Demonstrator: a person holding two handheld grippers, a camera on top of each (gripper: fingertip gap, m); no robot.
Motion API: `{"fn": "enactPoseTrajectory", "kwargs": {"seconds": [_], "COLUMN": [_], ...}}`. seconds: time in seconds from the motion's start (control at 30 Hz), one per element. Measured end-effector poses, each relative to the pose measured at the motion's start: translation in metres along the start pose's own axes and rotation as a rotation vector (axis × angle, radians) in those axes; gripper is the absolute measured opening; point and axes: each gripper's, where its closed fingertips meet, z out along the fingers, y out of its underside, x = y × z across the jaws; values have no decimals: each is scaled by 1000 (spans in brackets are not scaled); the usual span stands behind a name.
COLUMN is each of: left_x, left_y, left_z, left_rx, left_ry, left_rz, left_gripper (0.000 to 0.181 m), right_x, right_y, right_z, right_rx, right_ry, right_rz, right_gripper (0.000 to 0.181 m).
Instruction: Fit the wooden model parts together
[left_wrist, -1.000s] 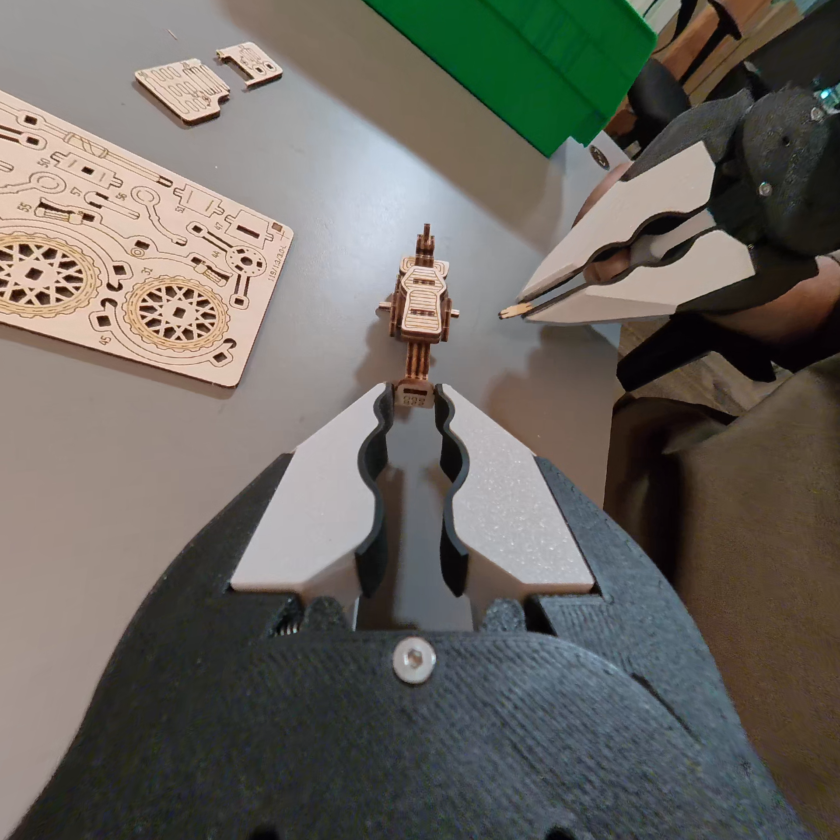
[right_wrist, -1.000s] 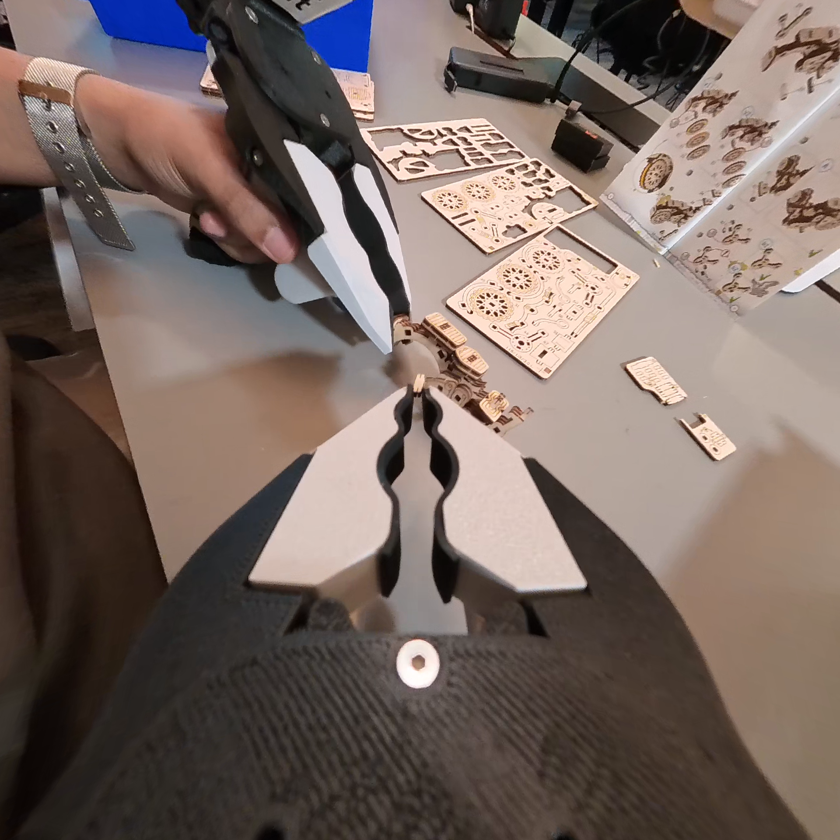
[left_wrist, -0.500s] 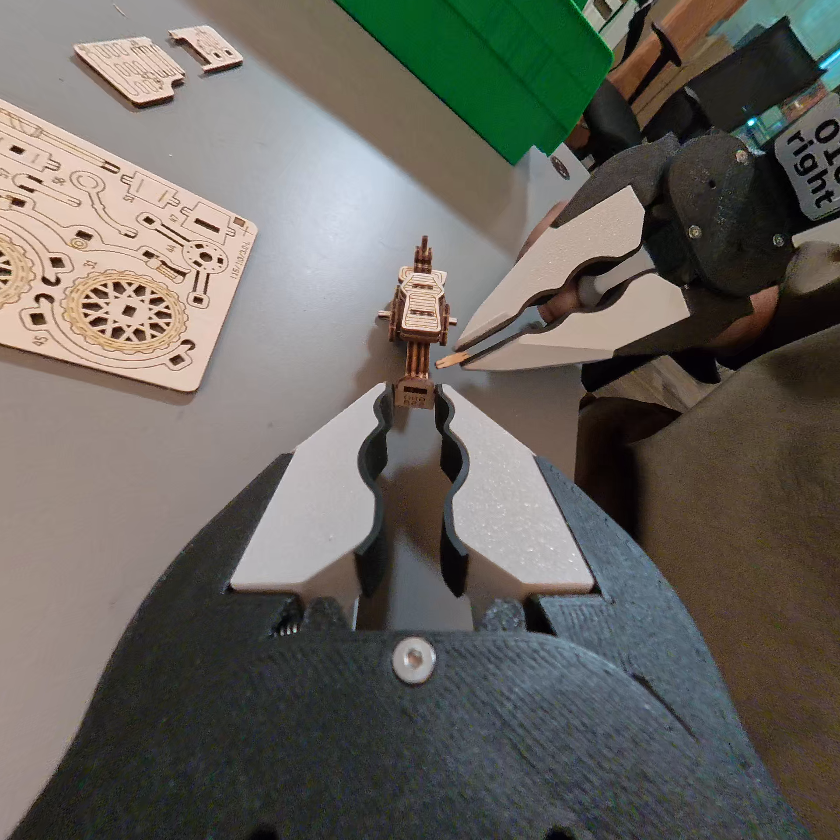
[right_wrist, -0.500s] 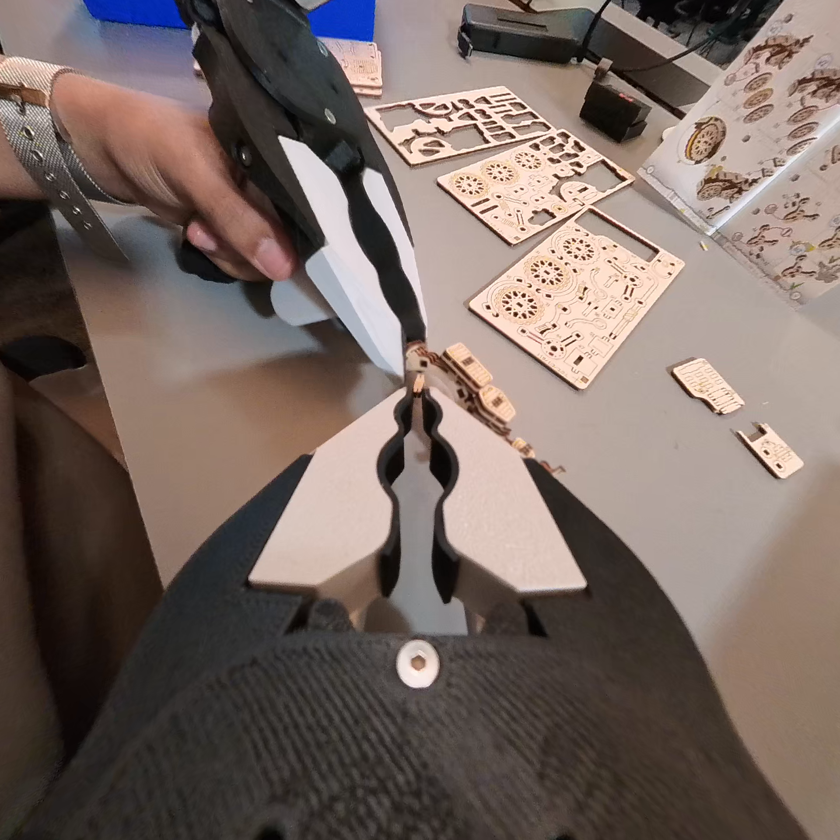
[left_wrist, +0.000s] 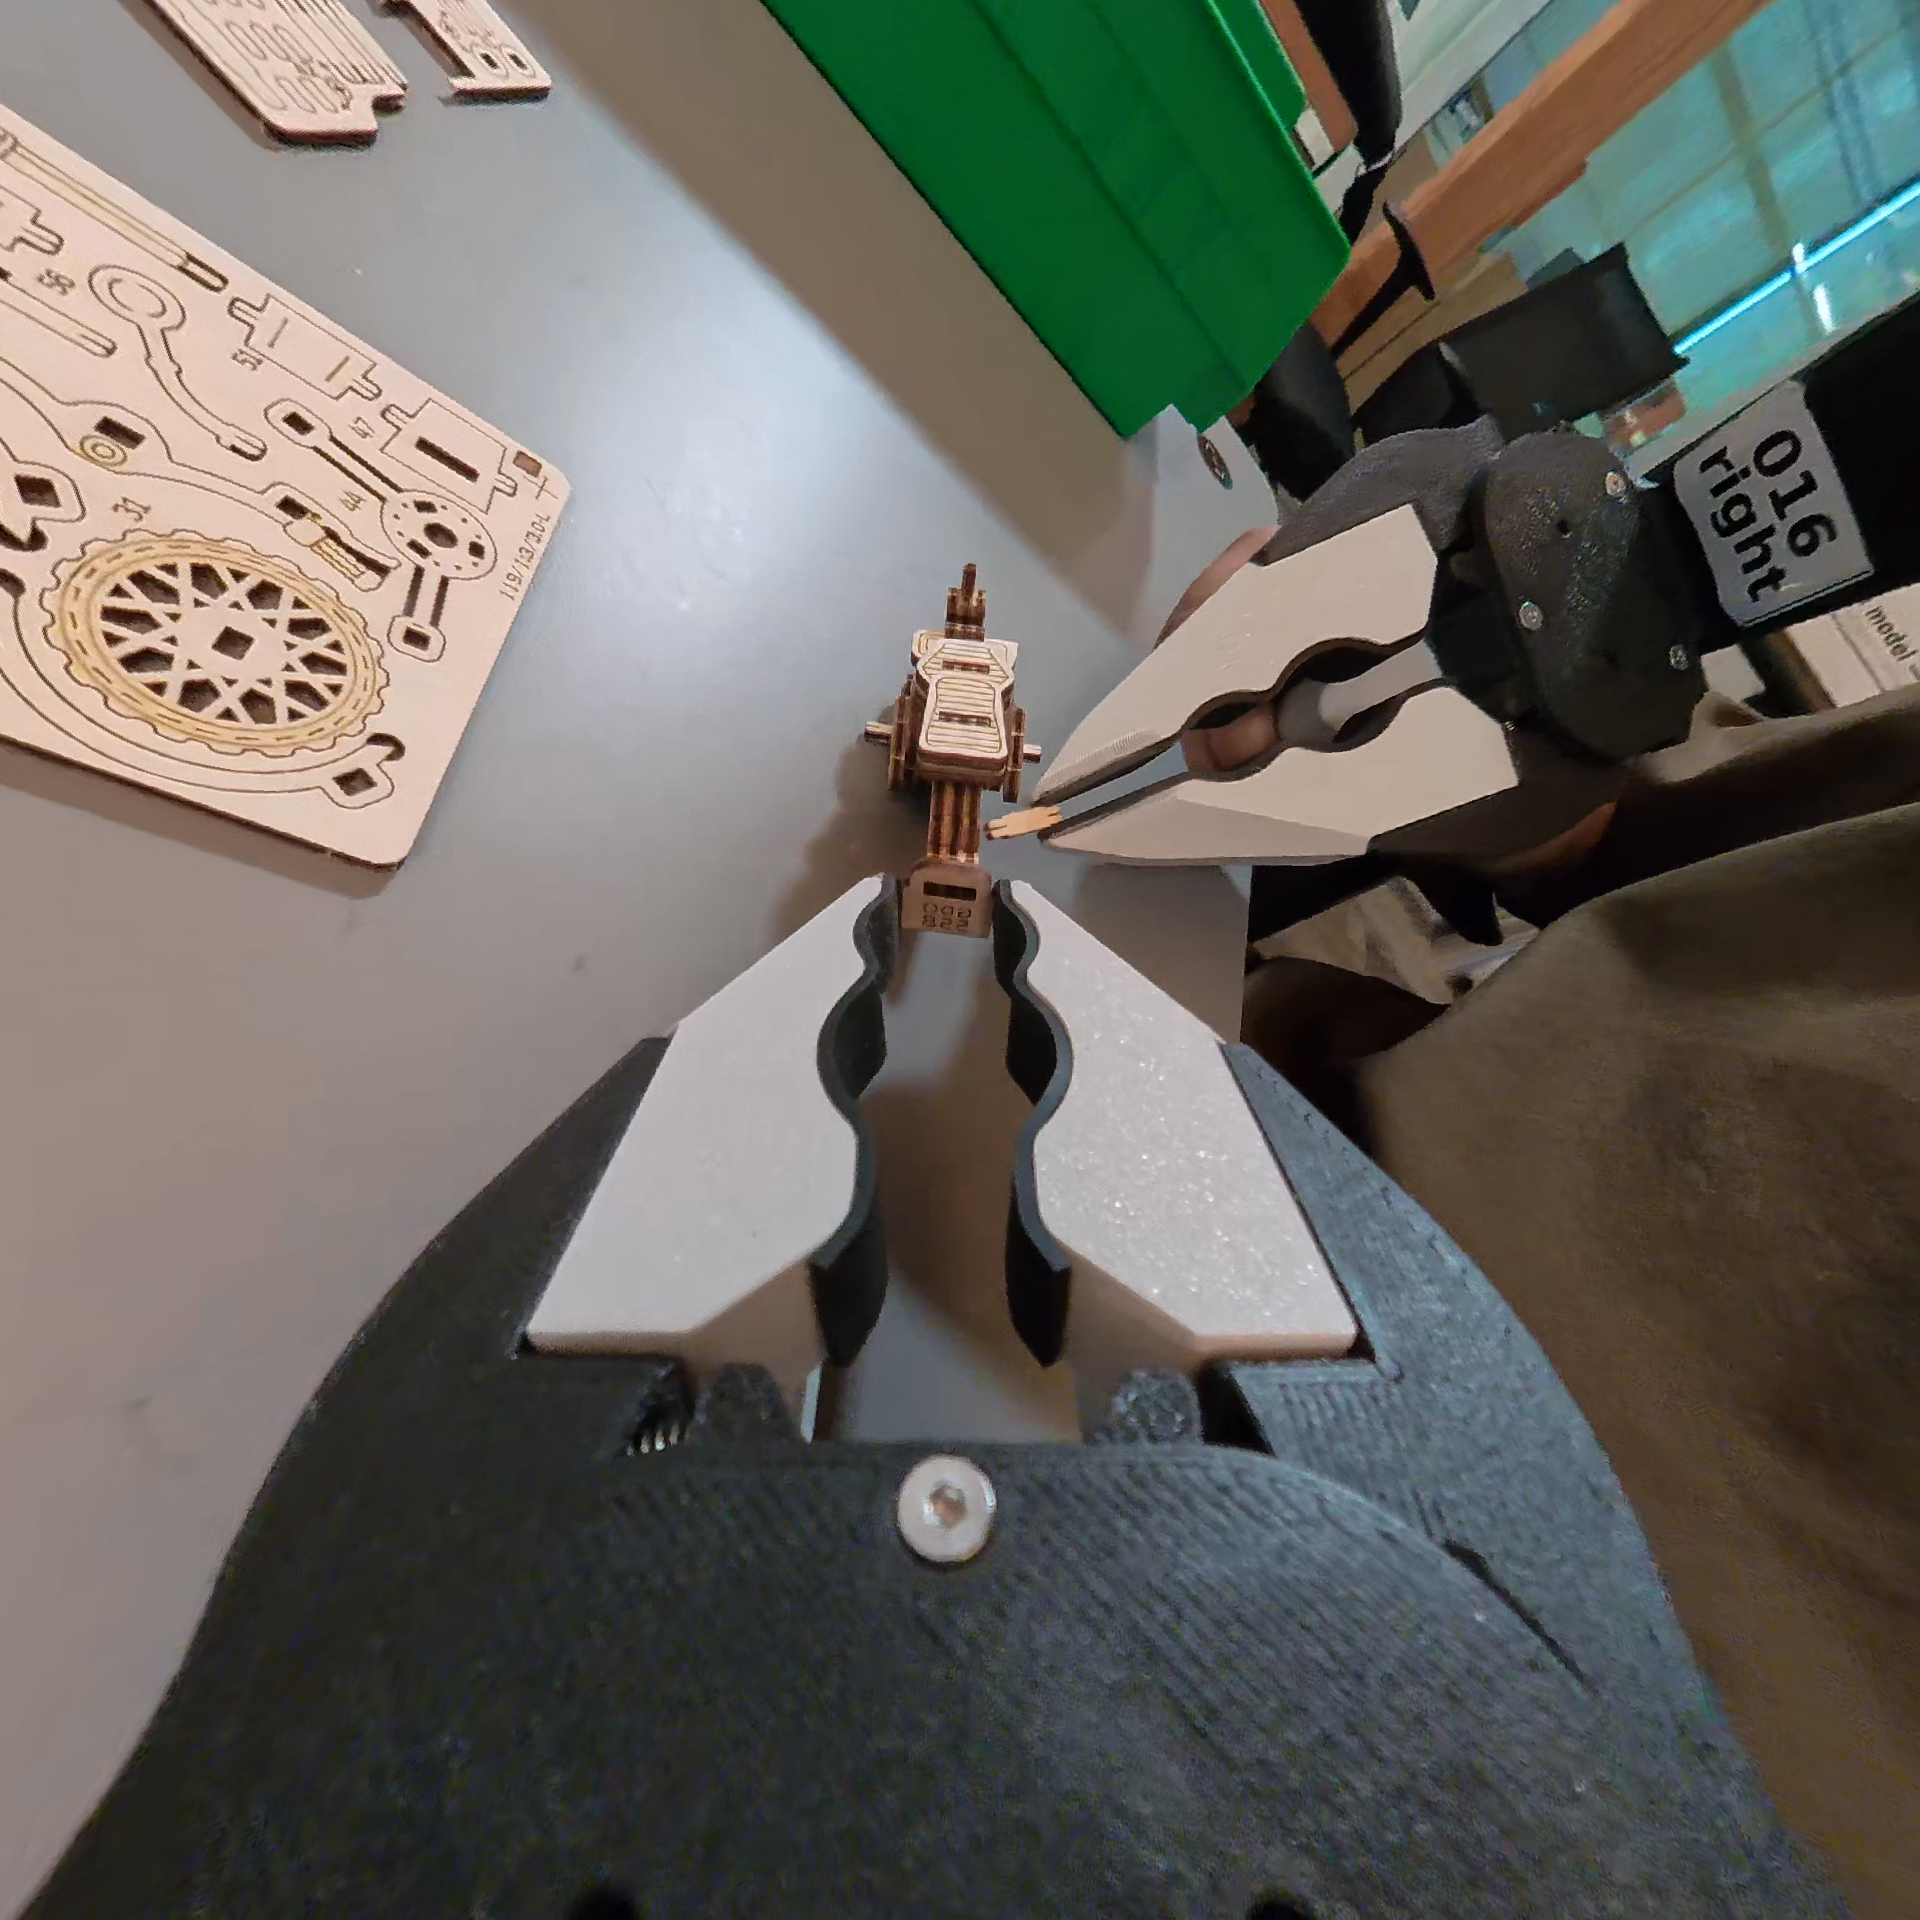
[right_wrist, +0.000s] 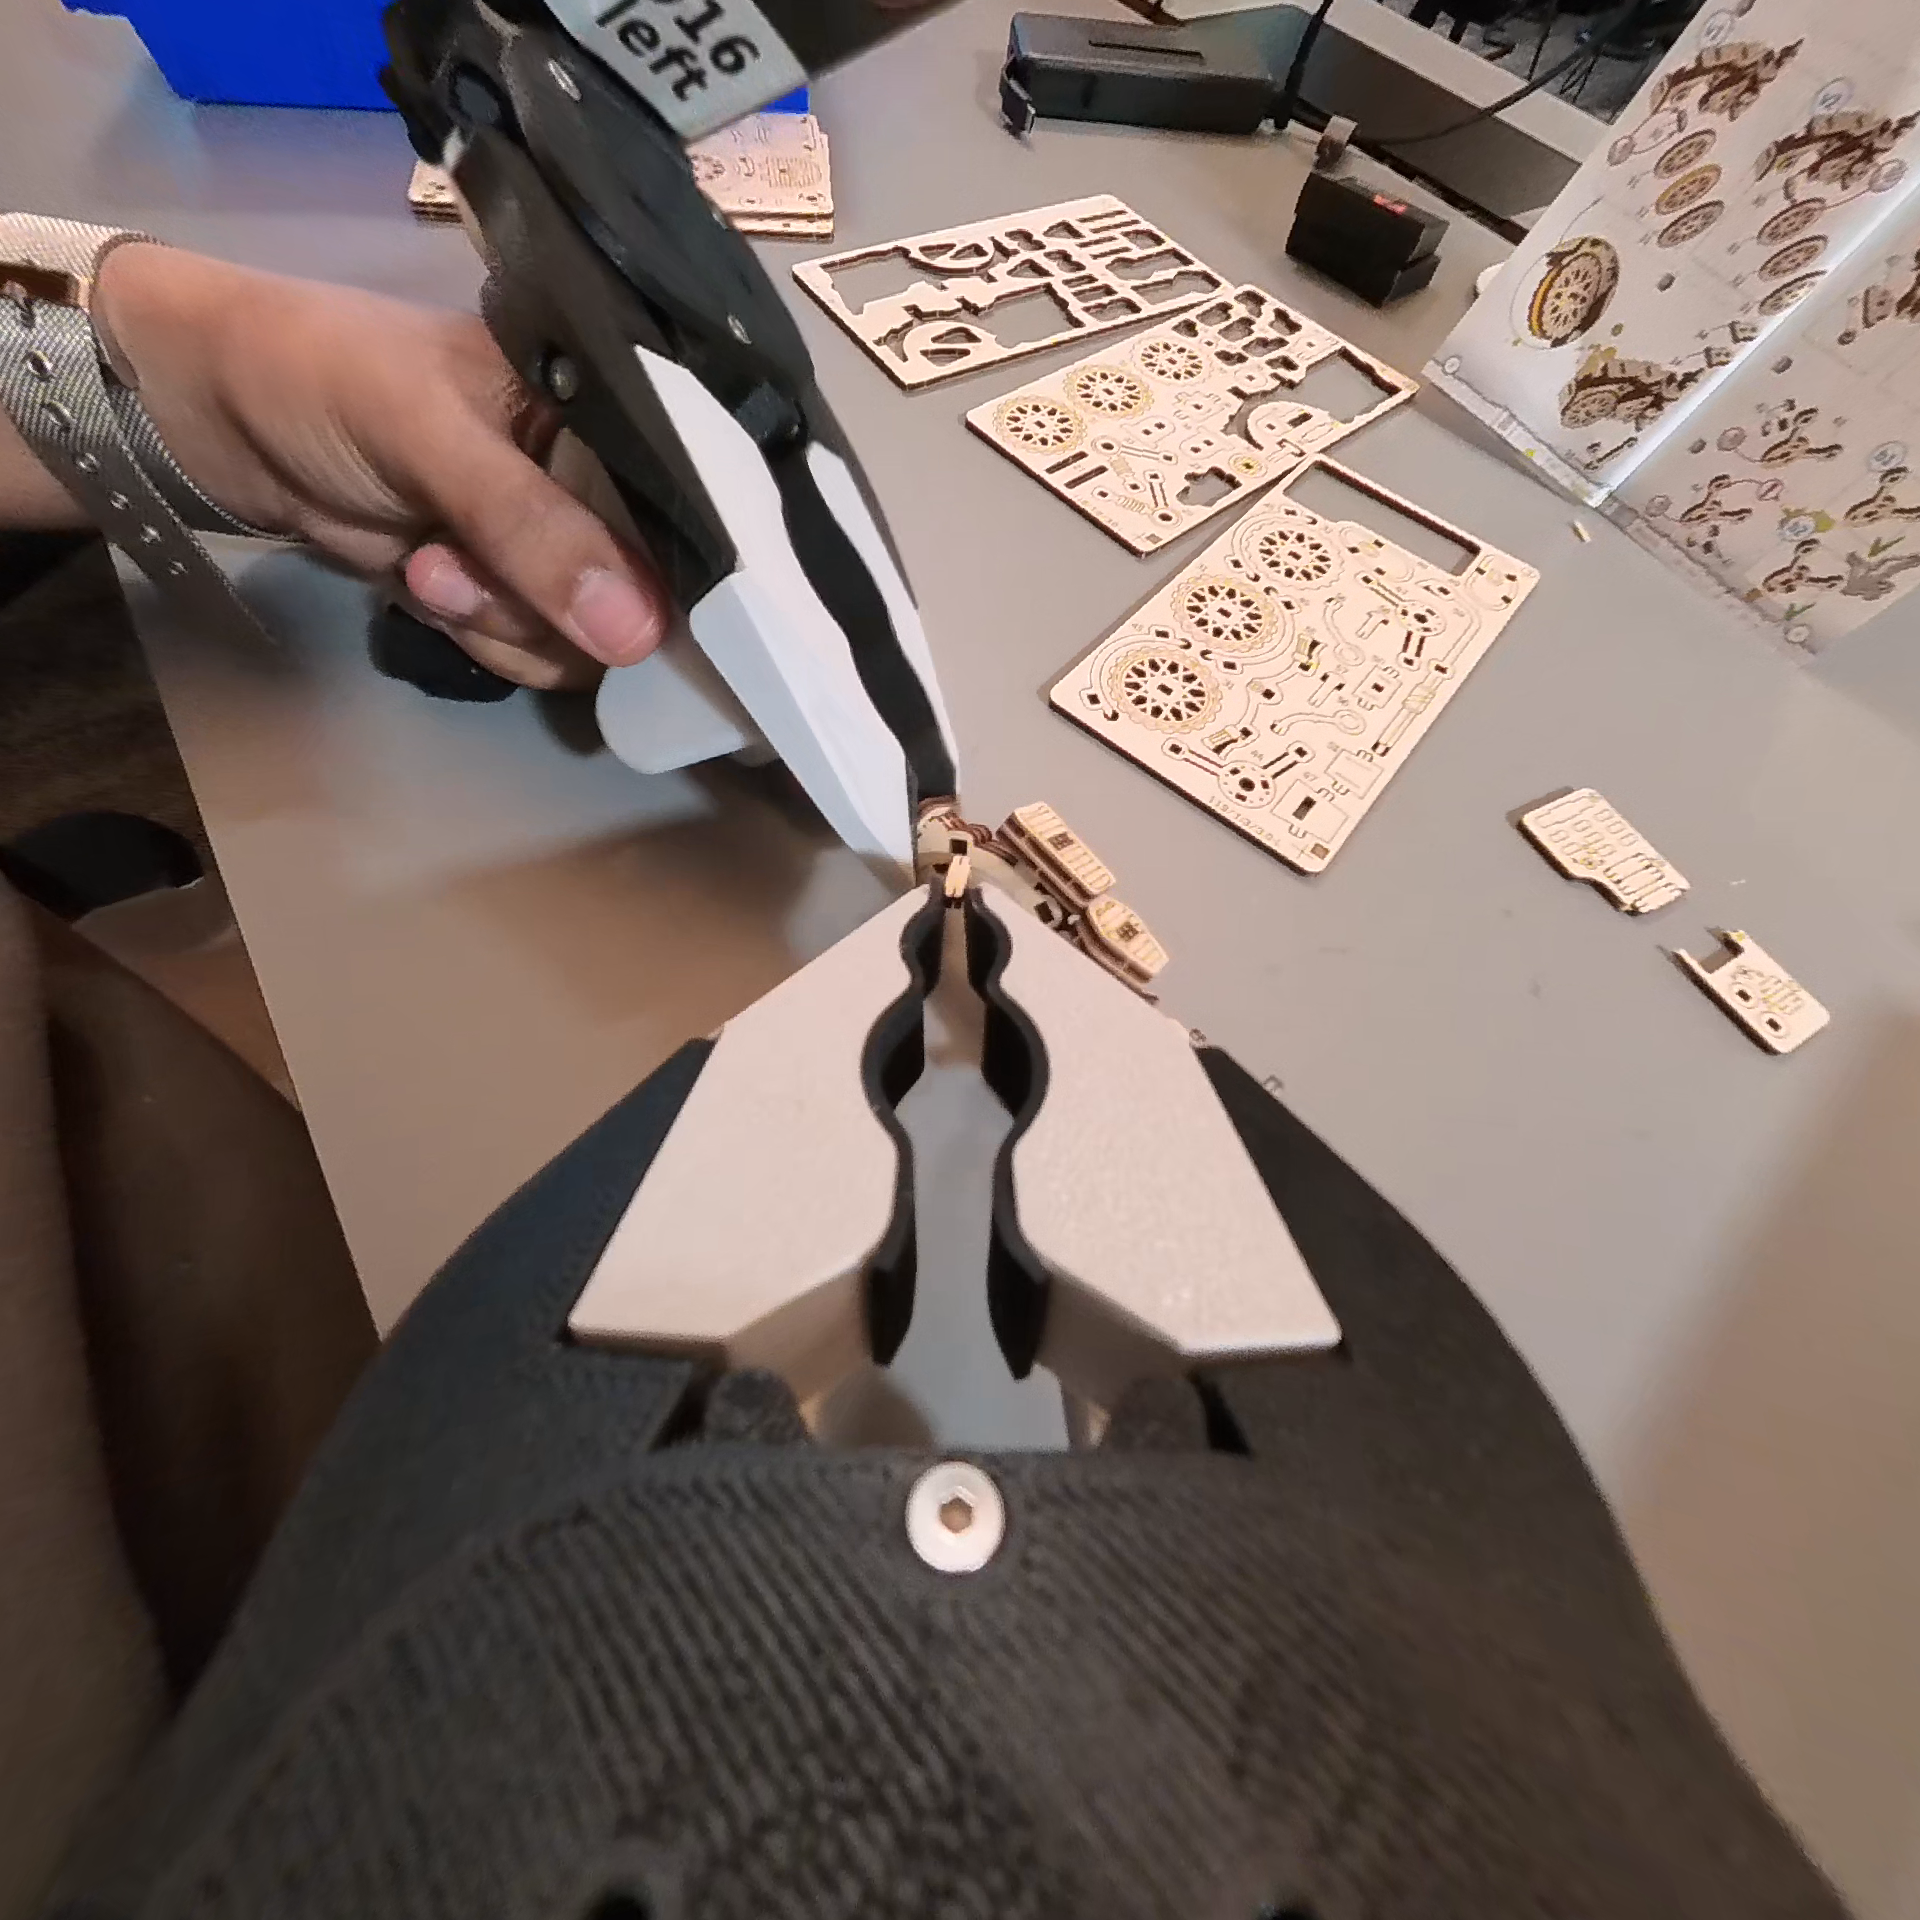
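Two claws, both in both views. Left claw (left_wrist: 943, 902) is clamped on the near end tab of the wooden model (left_wrist: 961, 717), which sticks out straight ahead of its tips, over the grey desk (left_wrist: 675, 436). Right claw (right_wrist: 953, 902) is pinched together on one small wooden peg (right_wrist: 952, 876); in the left wrist view that peg (left_wrist: 1020, 826) pokes out of the tips with its free end at the model's narrow neck, just ahead and right of the left claw. Cannot tell whether peg and model touch or whether it is seated.

Count of wooden stuff on the desk, right wrist view: three large part sheets ahead-right of the right claw: nearest sheet (right_wrist: 1299, 665) mostly full, middle sheet (right_wrist: 1184, 436) partly punched out, far sheet (right_wrist: 997, 286) nearly all punched out. Two small loose plates to the right: slotted plate (right_wrist: 1605, 862) and notched plate (right_wrist: 1756, 997). One more stack of sheets (right_wrist: 769, 177) far back, partly behind the left claw, count unclear. One instruction sheet (right_wrist: 1714, 312), far right, cut off by the frame.

Hidden: the right claw's fingers (right_wrist: 1122, 1132) cover most of the model in its own view; only the seat section (right_wrist: 1060, 847) shows. One hand (right_wrist: 384, 478) grips the left claw body.
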Motion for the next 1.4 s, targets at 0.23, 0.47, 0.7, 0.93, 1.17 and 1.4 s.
{"fn": "enactPoseTrajectory", "kwargs": {"seconds": [0.23, 0.47, 0.7, 0.93, 1.17, 1.4], "left_x": [-1, -1, 3, 6, 9, 13], "left_y": [-3, -4, -5, -6, -8, -11], "left_z": [-1, -2, -3, -1, -1, -1], "left_rx": [19, 28, 39, 51, 69, 97], "left_ry": [40, 53, 73, 75, 76, 83], "left_rz": [-91, -105, -103, -79, -58, -34], "left_gripper": [15, 15, 15, 15, 14, 14], "right_x": [2, 3, -1, 0, 2, 3], "right_y": [-1, -3, -7, -5, -6, -7], "right_z": [-2, -3, -3, -2, -4, -8], "right_rx": [5, 17, 40, 24, 18, 9], "right_ry": [10, 15, -5, 5, 32, 39], "right_rz": [3, -12, -17, -13, 3, 79], "right_gripper": [2, 2, 1, 1, 1, 1]}}
